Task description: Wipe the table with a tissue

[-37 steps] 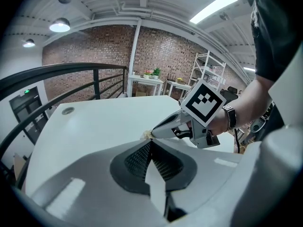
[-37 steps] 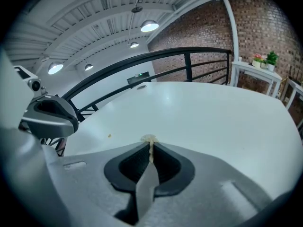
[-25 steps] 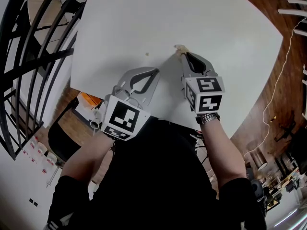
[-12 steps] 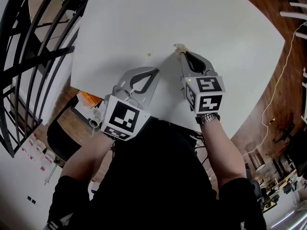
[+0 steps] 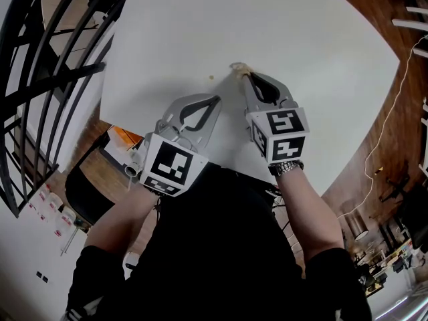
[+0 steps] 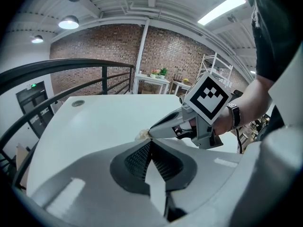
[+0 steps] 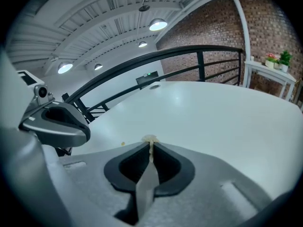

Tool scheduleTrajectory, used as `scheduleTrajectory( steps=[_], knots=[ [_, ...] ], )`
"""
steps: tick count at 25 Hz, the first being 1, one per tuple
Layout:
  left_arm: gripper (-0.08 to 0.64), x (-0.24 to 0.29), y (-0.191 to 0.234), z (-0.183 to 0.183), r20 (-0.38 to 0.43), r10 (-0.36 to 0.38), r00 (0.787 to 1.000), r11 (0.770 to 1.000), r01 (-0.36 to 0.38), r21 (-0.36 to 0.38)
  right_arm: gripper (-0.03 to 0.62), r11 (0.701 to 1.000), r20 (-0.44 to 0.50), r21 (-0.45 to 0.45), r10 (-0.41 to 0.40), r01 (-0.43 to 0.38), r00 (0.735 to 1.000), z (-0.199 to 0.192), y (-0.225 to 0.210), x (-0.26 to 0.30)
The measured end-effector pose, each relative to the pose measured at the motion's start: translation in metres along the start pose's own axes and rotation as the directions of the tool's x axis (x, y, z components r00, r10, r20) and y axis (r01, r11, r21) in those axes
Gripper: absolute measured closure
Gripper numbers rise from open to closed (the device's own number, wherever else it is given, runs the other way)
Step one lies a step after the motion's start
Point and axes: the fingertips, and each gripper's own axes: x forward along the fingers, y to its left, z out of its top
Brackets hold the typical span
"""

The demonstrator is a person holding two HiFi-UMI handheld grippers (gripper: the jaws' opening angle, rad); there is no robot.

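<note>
Pinching a crumpled beige tissue (image 5: 235, 66) at its tip against the white round surface (image 5: 314, 52), the right gripper (image 5: 239, 73) is mid-wipe and next needs a pressed sweep left over what may be a crumb (image 5: 211, 77), while the left gripper (image 5: 215, 99) idles closed and empty.

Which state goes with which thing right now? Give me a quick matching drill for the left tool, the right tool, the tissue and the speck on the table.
Things:
1. left tool
2. right tool
3. tissue
4. speck

States:
A. pinched at the jaw tips
B. shut, nothing between its jaws
C. lying loose on the white table
D. shut on the tissue

Pairs: 1-B; 2-D; 3-A; 4-C
</note>
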Motion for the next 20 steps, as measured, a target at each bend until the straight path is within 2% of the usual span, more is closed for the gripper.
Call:
scheduleTrajectory(
  steps=[9,20],
  knots=[
    [0.545,-0.009,0.011,-0.008,-0.006,0.019,1.0,1.0,-0.019,-0.02,0.577,0.997,-0.008,-0.032,0.075,-0.075,0.997,0.007,0.032,0.017],
    [0.544,-0.014,0.023,-0.019,-0.018,0.04,0.999,0.997,-0.041,-0.059,0.577,0.994,-0.043,-0.052,0.093,-0.096,0.995,0.007,0.042,0.029]
  ],
)
